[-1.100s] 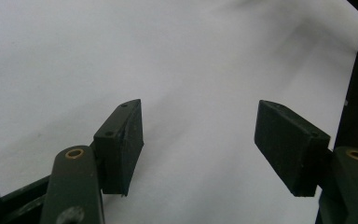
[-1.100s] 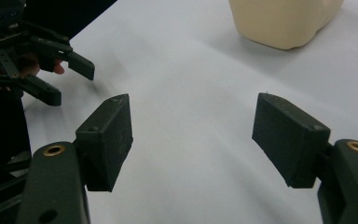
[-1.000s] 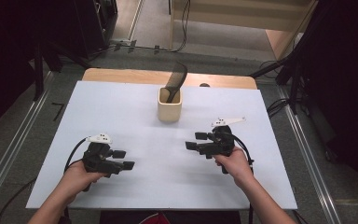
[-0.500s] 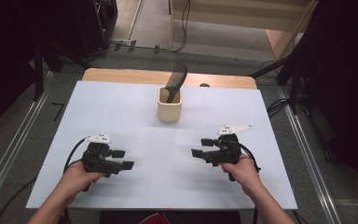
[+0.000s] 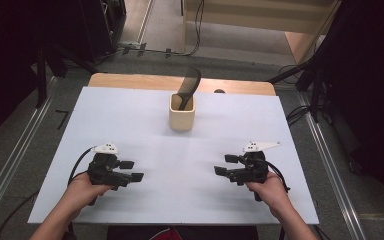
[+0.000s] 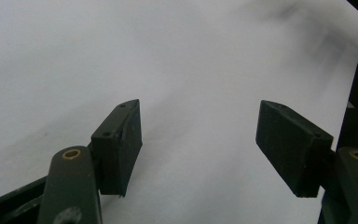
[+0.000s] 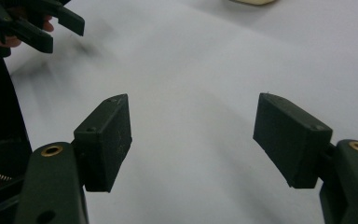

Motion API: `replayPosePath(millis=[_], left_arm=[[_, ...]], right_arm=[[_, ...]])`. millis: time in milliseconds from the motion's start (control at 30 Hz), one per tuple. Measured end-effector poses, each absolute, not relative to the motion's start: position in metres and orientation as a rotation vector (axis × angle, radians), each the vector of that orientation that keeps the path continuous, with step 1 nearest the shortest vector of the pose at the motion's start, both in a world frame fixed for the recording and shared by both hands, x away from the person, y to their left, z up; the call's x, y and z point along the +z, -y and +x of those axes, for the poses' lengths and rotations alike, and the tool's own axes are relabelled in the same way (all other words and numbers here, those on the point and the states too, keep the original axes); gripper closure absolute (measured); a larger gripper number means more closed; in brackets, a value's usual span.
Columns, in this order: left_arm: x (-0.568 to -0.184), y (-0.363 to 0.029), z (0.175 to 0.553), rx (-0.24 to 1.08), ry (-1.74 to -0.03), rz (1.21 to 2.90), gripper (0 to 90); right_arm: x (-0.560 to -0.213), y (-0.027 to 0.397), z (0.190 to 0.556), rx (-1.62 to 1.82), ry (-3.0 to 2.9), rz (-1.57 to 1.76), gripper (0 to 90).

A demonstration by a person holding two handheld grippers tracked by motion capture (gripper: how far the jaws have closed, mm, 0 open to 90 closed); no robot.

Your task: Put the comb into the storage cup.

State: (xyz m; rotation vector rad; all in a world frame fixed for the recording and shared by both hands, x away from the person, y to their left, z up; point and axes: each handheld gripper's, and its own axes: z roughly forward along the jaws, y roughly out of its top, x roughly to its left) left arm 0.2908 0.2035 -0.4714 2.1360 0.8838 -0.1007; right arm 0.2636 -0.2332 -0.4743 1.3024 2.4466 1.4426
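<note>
White table (image 5: 130, 115), large sheet surface, wooden strip along its far edge. Grey floor and cables beyond it, dark stands either side.

On the table, far centre: a cream cup (image 5: 182, 117), upright, standing well ahead of both my hands and roughly midway between them. A black spatula (image 5: 187, 86) stands in it, blade end up, leaning toward the far right. In my right gripper view a sliver of the cup's base (image 7: 254, 1) shows at the top edge.

My left gripper (image 5: 131, 170), near left of the table, jaws pointing right toward the middle. Jaws wide apart, nothing between them; in the left gripper view (image 6: 198, 140) bare white table lies between the two black pads. My hand wraps the body from below; cable loops off to the left.

My right gripper (image 5: 227, 165), near right of the table, jaws pointing left, facing the other gripper with a wide stretch of table between. Jaws spread, nothing in them; the right gripper view (image 7: 193, 140) shows plain table between the pads and my left gripper (image 7: 32, 23) farther off at top left.

Both grippers well apart from the cup; neither touches it or the spatula.
</note>
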Motion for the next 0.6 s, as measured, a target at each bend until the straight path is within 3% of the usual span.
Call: replayPosePath(millis=[600], left_arm=[[-0.471, -0.203, 0.29, -0.096, -0.882, 2.143, 32.6]], right_arm=[[-0.483, 0.263, 0.247, 1.381, -2.402, 1.346, 25.1]])
